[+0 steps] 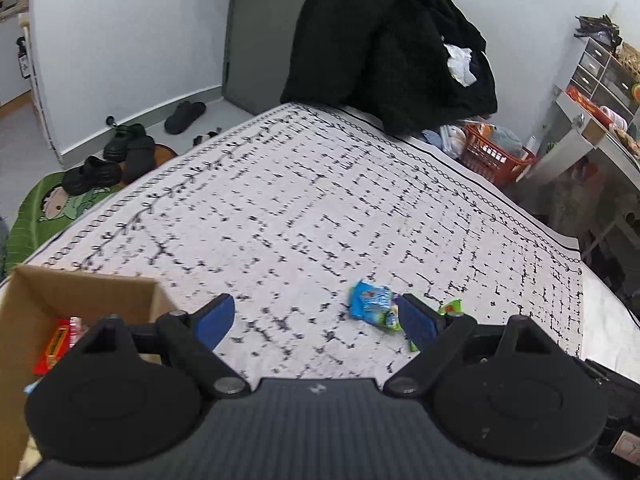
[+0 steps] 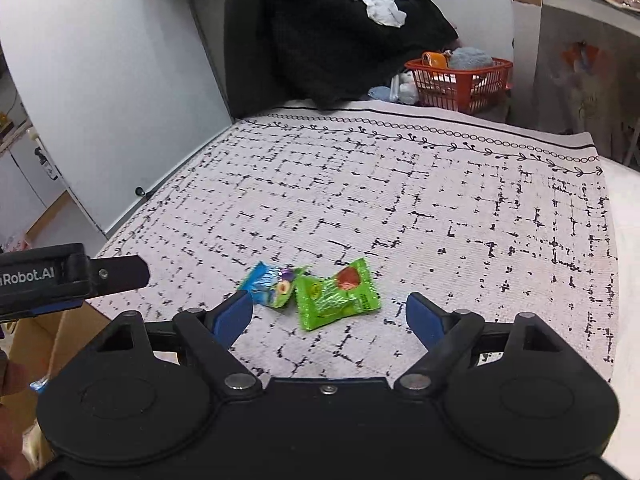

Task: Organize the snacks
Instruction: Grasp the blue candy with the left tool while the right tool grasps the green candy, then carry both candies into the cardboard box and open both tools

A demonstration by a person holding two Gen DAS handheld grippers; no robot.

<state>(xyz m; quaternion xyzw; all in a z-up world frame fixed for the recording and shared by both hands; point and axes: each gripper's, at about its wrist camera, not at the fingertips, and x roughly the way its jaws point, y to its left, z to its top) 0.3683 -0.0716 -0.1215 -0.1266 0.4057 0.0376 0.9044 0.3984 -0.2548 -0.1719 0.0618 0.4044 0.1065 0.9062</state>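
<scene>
A blue snack packet (image 2: 269, 283) and a green snack packet (image 2: 336, 294) lie side by side on the patterned white cloth (image 2: 400, 200). My right gripper (image 2: 330, 318) is open and empty, just short of the two packets. My left gripper (image 1: 316, 320) is open and empty; the blue packet (image 1: 370, 304) lies beside its right finger, the green one (image 1: 451, 307) mostly hidden behind it. A cardboard box (image 1: 24, 308) at the left holds a red snack pack (image 1: 54, 344). The left gripper also shows in the right wrist view (image 2: 116, 274).
A black garment pile (image 2: 344, 28) sits at the cloth's far edge. An orange basket (image 2: 460, 80) with items stands behind it. Black shoes (image 1: 120, 156) and a green mat (image 1: 44, 216) lie on the floor at the left. A shelf unit (image 1: 600, 80) stands at the right.
</scene>
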